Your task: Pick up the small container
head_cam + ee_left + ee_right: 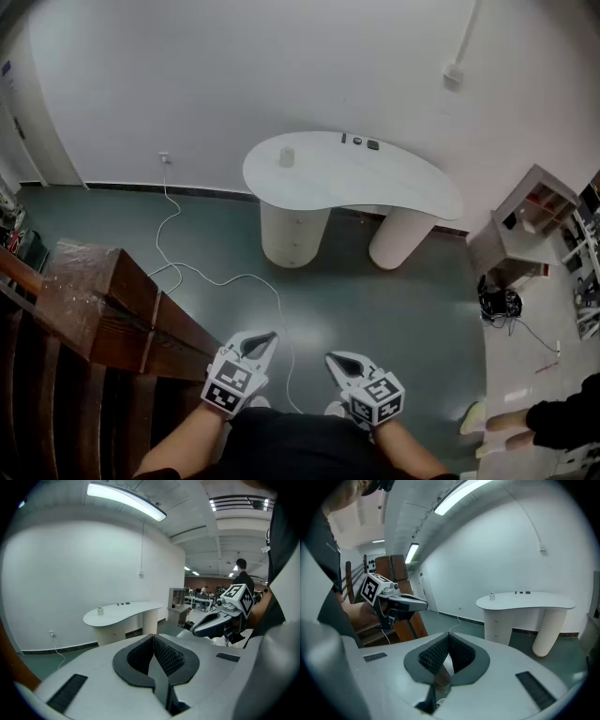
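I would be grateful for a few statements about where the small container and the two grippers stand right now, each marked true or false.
1. The small container stands on the white table. True.
2. The left gripper holds the container. False: its jaws are together on nothing, and the container is across the floor on the table.
3. The right gripper has its jaws together with nothing between them. True.
4. The table stands out in the middle of the room. False: it stands against the white wall.
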Demonstrator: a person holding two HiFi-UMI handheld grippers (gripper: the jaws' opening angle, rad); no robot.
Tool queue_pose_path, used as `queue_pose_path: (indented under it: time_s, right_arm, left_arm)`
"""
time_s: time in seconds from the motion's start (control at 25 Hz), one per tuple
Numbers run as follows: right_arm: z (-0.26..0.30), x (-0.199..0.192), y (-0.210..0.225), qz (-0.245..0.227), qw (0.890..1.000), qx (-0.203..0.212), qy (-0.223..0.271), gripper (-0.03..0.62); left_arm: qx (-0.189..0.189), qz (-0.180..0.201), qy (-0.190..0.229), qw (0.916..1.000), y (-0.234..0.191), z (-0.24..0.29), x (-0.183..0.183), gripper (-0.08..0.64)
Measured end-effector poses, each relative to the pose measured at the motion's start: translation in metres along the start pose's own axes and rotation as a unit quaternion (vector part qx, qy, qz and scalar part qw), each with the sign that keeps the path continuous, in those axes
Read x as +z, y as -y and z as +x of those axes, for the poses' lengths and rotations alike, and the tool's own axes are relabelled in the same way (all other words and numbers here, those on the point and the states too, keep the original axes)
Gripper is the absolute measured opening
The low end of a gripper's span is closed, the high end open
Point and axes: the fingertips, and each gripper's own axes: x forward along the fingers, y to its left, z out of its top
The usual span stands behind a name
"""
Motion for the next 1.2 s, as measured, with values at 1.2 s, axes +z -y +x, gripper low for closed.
queue_pose_path:
  time_s: [1.2]
  right_arm:
    - [0.036, 0.009, -0.035, 0.029, 0.997, -0.068, 0.008, -0.003]
  left_arm:
    - [-0.073, 0.046, 0.014, 0.9962, -0.026, -0.019, -0.003, 0.017]
